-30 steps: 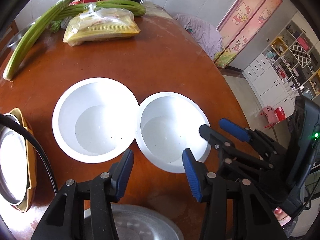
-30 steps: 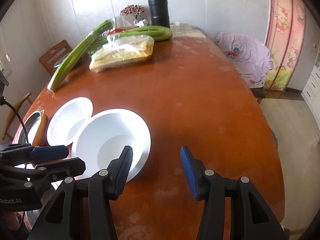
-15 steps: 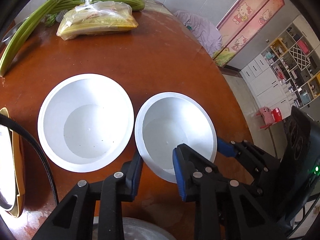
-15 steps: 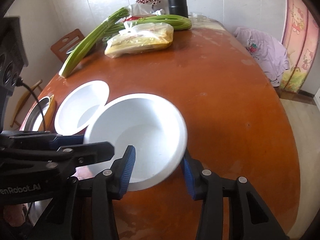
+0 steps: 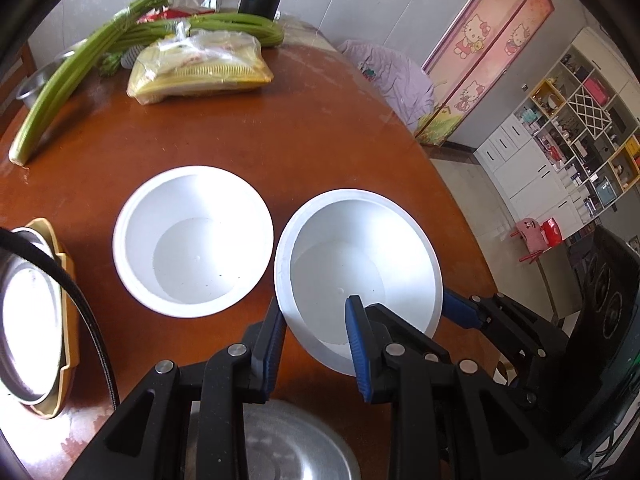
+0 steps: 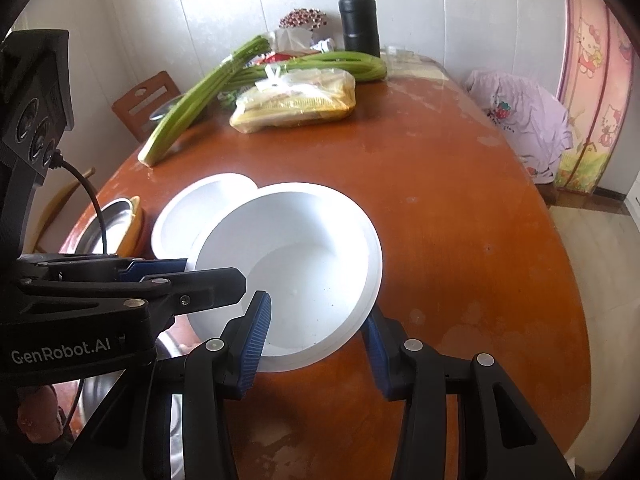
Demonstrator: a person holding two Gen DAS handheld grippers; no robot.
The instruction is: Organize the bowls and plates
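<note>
White bowl (image 5: pixel 360 256) pinched at its rim by both grippers' fingers (image 5: pixel 356 340).

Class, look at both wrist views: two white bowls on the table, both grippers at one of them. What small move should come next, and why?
Probably lift the held bowl a little higher and carry it over the other white bowl to nest it. The left hand-held gripper and right hand-held gripper both clamp its rim, it is already tilted, and the other bowl sits empty right beside it.

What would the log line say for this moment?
left gripper: shut on right white bowl rim | right gripper: shut on same bowl | bowl: tilted, lifting | left white bowl: on table
</note>
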